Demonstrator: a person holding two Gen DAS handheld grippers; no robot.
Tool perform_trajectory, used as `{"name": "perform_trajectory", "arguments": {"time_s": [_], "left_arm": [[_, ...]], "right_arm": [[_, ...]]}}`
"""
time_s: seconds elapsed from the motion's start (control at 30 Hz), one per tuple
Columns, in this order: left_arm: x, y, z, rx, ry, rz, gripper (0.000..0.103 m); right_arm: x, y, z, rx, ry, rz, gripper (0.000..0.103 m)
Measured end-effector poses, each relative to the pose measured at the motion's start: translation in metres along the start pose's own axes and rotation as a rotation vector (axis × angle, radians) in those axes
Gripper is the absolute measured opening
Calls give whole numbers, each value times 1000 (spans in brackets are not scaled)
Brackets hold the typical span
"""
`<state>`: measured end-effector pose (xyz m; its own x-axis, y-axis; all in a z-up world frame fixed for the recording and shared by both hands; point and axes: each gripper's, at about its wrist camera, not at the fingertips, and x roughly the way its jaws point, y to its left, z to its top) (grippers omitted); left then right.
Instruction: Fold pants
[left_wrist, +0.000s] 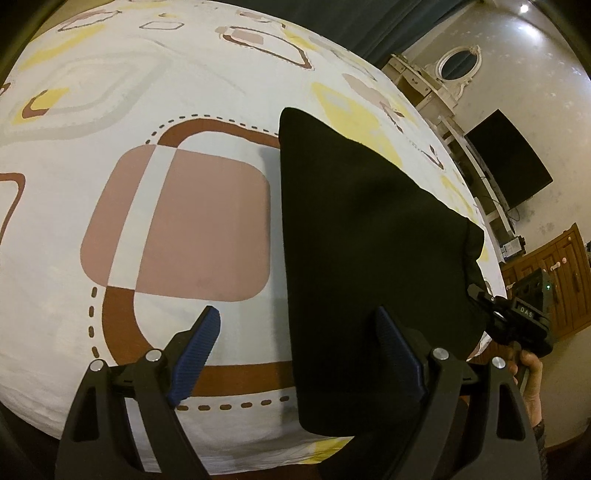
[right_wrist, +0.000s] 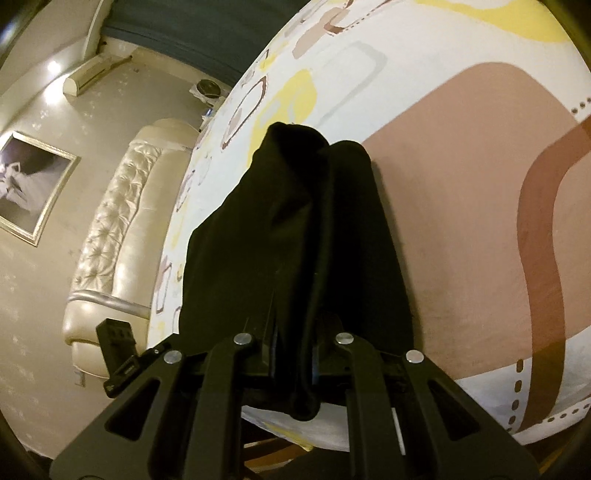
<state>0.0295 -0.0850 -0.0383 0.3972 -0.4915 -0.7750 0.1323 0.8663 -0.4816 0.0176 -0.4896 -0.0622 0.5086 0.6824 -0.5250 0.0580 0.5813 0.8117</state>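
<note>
The black pants lie on the patterned bedsheet, near the bed's front edge. My left gripper is open, its blue pads apart, one on either side of the pants' left edge near the bed's front edge, holding nothing. In the right wrist view the pants bunch up between my fingers. My right gripper is shut on a fold of the black fabric; it also shows in the left wrist view at the pants' right edge.
The bed fills most of both views. A white dresser with an oval mirror, a dark screen and wooden cabinets stand right of the bed. A cream tufted headboard and a framed picture appear in the right wrist view.
</note>
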Motion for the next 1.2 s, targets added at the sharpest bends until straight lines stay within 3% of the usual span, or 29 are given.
{"name": "perform_trajectory", "arguments": {"time_s": [0.33,0.5,0.8,0.83,0.87,0.93,0.97,1.0,1.1,1.2], "left_arm": [[10,-2,-2,24,10,18,87],[13,3,3,9,23,-7,88],[-13,29,8,-68,-3,-65,87],[-16,34,8,-74,-3,-75,87],[-18,36,7,-76,-4,-85,87],[-24,42,7,-83,-2,-133,87],[-26,44,6,-86,2,-165,87],[-25,44,6,-90,7,-184,87],[-15,41,2,-116,43,-254,87],[1,33,-4,-137,87,-278,87]], "right_arm": [[-2,-15,0,53,-7,74,11],[-10,-24,-2,58,-23,72,10],[-41,-30,-10,70,-73,-42,11],[-48,-35,-11,91,-74,-99,16],[-52,-39,-11,109,-69,-131,27],[-67,-47,-13,156,-98,-99,44],[-78,-49,-16,177,-134,-56,60],[-84,-48,-17,180,-155,-37,69],[-90,-37,-20,147,-166,13,78],[-74,-32,-21,139,-127,44,80]]}}
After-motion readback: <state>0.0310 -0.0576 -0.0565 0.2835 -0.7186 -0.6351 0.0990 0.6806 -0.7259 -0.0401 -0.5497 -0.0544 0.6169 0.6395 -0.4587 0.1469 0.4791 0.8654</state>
